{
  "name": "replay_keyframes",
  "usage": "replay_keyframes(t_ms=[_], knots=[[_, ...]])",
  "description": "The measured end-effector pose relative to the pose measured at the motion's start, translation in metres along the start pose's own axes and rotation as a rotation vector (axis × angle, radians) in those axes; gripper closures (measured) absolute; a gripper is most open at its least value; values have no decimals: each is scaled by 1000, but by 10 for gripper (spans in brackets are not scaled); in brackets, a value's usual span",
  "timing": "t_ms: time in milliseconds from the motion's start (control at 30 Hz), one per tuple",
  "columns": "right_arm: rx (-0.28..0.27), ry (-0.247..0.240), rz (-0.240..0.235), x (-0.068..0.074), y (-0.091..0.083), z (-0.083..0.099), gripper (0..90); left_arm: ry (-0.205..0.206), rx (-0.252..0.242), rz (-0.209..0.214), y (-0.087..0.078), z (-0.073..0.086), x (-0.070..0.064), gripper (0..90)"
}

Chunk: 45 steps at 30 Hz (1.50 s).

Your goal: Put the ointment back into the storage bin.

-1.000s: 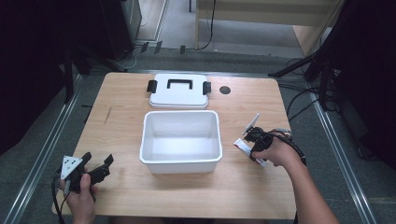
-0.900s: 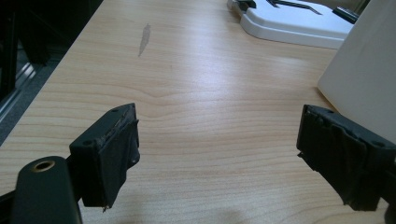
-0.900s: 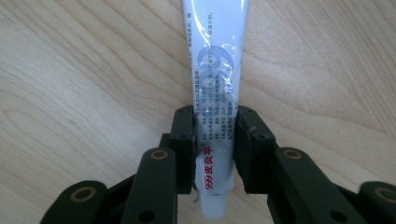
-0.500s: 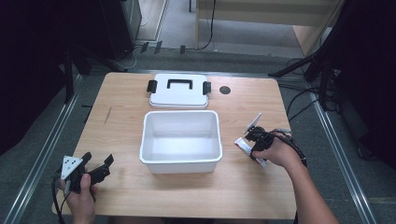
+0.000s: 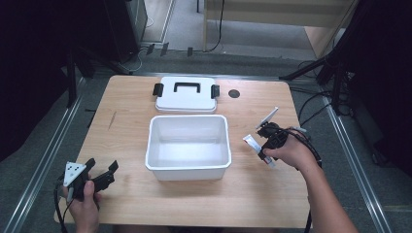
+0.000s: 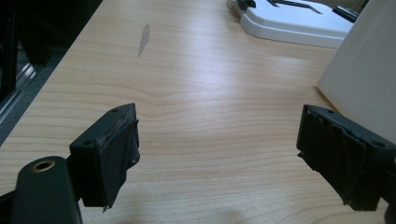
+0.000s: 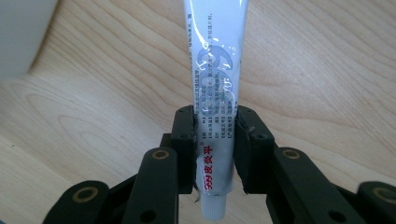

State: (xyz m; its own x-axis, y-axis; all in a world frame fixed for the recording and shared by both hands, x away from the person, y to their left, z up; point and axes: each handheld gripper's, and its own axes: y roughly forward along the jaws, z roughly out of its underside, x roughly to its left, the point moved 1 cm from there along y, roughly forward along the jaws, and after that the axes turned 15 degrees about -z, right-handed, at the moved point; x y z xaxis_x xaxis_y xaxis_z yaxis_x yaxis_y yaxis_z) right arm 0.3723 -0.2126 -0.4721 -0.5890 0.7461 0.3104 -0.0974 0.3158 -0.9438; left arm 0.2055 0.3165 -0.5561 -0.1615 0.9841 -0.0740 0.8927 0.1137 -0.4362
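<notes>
White tube (image 7: 215,88) clamped in right gripper (image 7: 215,149); left gripper (image 6: 219,149) spread wide, holding nothing

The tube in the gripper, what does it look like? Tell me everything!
The tube is white and glossy, like soft plastic, with a grey swirl, small grey print and red characters near its ribbed white cap, which points toward the camera. The right gripper has its black fingers shut on it just above the cap. Its flat end points away over the wooden table. In the high view it sits right of the white bin.
</notes>
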Motion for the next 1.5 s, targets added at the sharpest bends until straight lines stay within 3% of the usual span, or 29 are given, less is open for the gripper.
replay_keyframes(t_ms=[600,867,1033,1500], knots=[[-39,22,-34,15,-42,-10,724,3,-3,-1,0,0,0,134],[-55,8,-49,23,-52,-16,724,2,-2,-2,0,0,0,134],[-50,28,-83,32,-55,-23,726,4,-1,0,0,0,0,135],[-59,-9,-75,55,-63,-47,725,0,1,2,0,0,0,135]])
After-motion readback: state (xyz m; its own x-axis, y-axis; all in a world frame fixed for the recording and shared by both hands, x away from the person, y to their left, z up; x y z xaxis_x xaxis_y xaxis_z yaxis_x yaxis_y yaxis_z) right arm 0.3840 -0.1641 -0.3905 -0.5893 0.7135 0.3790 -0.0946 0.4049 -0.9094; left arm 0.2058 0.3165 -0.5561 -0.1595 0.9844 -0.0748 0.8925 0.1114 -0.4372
